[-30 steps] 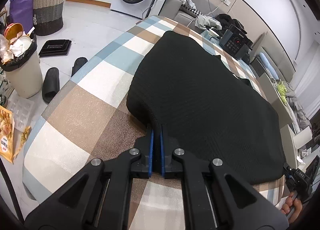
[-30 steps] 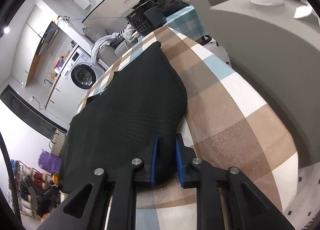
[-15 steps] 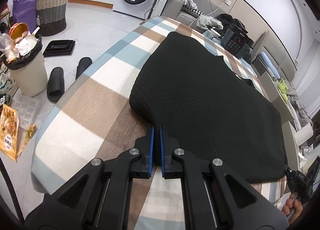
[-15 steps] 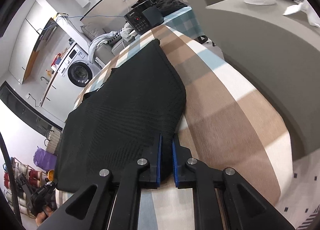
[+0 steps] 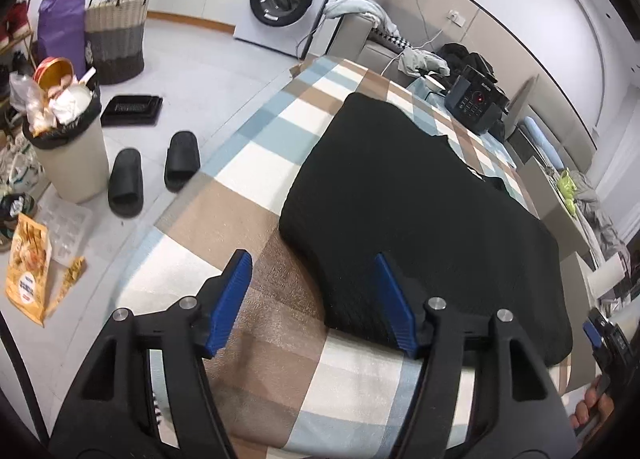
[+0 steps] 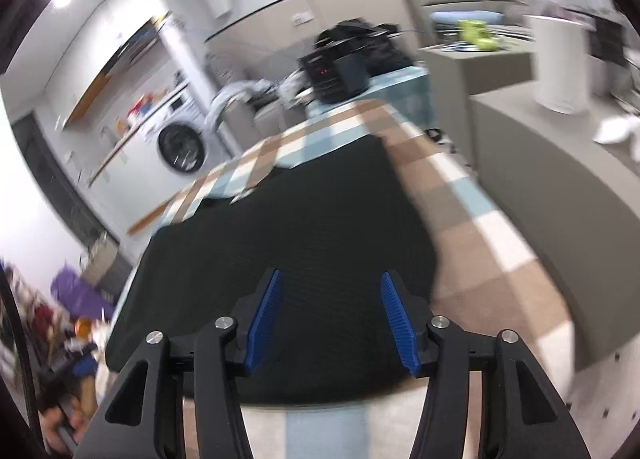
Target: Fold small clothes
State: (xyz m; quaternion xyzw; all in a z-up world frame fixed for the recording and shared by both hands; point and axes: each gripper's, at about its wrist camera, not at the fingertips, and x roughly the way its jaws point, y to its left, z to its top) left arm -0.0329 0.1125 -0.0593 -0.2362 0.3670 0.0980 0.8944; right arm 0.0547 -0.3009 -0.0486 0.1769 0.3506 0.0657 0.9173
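A black knitted garment (image 5: 420, 203) lies flat on the checked tablecloth (image 5: 256, 187). My left gripper (image 5: 312, 271) is open, its blue pads straddling the garment's near left corner, holding nothing. In the right wrist view, which is motion-blurred, the same garment (image 6: 304, 219) lies ahead. My right gripper (image 6: 330, 291) is open above the garment's near edge, holding nothing. The other gripper and a hand show at the left wrist view's right edge (image 5: 608, 343).
A black appliance (image 5: 474, 105) and a pile of clothes stand at the table's far end. On the floor left of the table are a full bin (image 5: 68, 139), slippers (image 5: 182, 159), a basket (image 5: 116, 39) and a washing machine (image 5: 286, 1). A grey counter (image 6: 560, 163) stands right of the table.
Both grippers opened and let go of the garment's near corners. The right gripper swung left over the garment; the left pulled back a little.
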